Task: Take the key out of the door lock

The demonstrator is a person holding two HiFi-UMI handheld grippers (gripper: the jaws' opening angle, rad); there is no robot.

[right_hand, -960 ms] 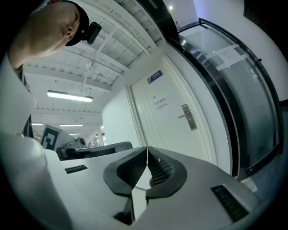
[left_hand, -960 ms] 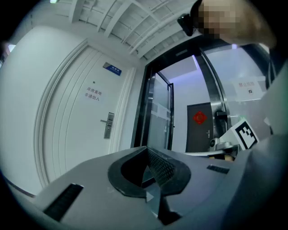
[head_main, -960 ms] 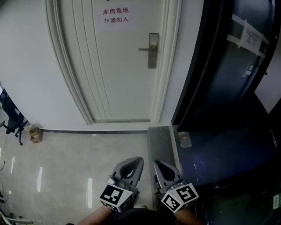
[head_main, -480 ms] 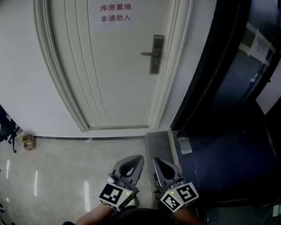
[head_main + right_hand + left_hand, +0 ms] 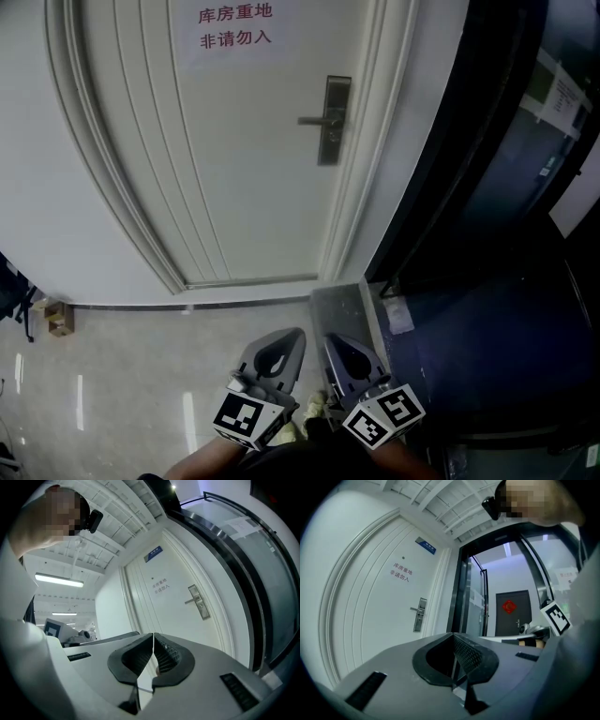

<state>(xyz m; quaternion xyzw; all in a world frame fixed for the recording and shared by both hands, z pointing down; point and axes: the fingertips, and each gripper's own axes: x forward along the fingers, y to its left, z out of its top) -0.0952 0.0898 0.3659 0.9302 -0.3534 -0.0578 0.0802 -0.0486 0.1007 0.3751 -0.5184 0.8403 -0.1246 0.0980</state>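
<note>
The white door [image 5: 253, 159] stands ahead, with a metal lock plate and lever handle [image 5: 330, 120] on its right side. At this distance I cannot make out a key in the lock. My left gripper [image 5: 292, 337] and right gripper [image 5: 334, 343] are held low and close together near my body, far from the door. Both are shut with nothing between the jaws. The left gripper view shows its closed tips [image 5: 453, 637] with the lock plate [image 5: 420, 615] far off to the left. The right gripper view shows its closed tips [image 5: 153, 637] with the lock plate [image 5: 199, 603] up to the right.
A dark glass partition [image 5: 487, 187] runs along the right of the door. A red-lettered sign [image 5: 234, 26] is stuck on the door. A small cardboard box [image 5: 58, 317] and part of a chair [image 5: 11, 295] sit at the left. A grey floor strip [image 5: 342, 305] lies ahead.
The door and lock plate have grown larger and nearer in the head view, and the box has slid left. Both grippers keep the same low, shut pose.
</note>
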